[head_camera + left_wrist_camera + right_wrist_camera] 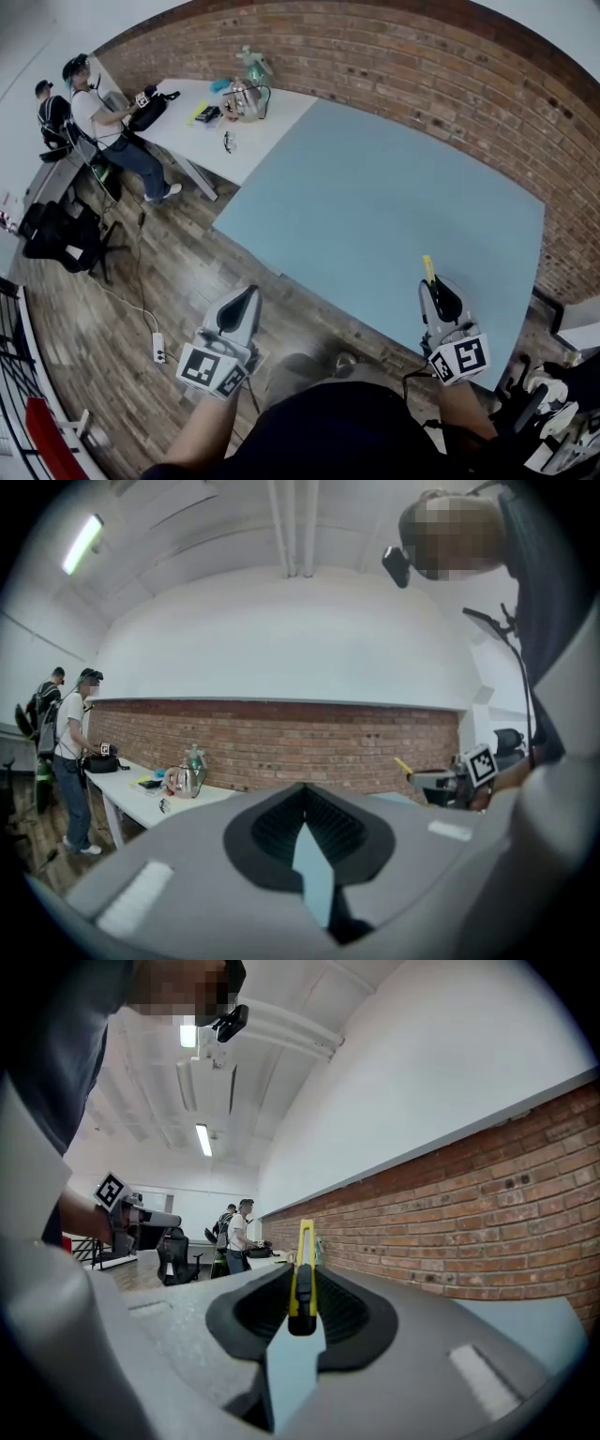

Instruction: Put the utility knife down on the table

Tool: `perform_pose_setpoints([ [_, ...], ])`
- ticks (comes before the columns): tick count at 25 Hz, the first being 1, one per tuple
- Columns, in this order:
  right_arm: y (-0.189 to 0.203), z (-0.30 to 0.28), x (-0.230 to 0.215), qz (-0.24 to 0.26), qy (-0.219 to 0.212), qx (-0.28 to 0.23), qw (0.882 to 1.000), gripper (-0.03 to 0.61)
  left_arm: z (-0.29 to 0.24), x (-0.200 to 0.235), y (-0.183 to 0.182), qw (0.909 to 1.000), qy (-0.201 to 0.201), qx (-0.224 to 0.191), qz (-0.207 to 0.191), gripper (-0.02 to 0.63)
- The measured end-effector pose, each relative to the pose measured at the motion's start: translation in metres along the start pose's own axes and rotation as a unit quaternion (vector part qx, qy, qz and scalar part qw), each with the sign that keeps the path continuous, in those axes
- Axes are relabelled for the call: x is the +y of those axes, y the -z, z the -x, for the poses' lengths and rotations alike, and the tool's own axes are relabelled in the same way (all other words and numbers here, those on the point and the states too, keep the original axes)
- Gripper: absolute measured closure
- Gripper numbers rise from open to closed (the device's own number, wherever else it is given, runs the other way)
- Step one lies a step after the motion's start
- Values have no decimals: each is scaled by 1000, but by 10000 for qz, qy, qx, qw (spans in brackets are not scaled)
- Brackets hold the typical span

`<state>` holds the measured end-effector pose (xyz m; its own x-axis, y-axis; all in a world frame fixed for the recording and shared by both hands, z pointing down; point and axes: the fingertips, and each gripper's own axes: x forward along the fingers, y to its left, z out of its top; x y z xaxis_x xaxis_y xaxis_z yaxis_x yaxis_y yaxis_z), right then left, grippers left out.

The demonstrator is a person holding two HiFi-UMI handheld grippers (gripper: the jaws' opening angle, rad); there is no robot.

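Observation:
A yellow and black utility knife (303,1274) is clamped between the jaws of my right gripper (302,1288), its yellow tip sticking up and forward. In the head view the knife (428,268) pokes out of the right gripper (433,284) just over the near edge of the light blue table (394,197). My left gripper (246,298) hangs over the wooden floor, off the table's near left side. Its jaws are shut with nothing between them (305,822). From the left gripper view the knife (402,765) shows at the far right.
A white table (234,122) at the back left carries a kettle (246,101), a bottle and small items. Two people (94,112) stand beside it. A brick wall (450,84) runs behind the tables. A black chair (66,239) and a power strip (158,347) are on the floor.

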<state>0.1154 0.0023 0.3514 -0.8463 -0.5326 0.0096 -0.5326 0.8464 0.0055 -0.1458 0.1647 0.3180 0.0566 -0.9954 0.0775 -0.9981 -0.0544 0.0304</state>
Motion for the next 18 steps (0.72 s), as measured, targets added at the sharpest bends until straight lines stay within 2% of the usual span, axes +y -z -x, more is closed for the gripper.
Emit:
perform_pose_setpoints([
  [7,9,-29,-1,-54,11,222,9997,505,-24,26,5,9998,171,135,-47,611],
  [18,12,-76,-33,-43,781,423,9960,505,-123,74,0,9951,974,112,-130,611],
])
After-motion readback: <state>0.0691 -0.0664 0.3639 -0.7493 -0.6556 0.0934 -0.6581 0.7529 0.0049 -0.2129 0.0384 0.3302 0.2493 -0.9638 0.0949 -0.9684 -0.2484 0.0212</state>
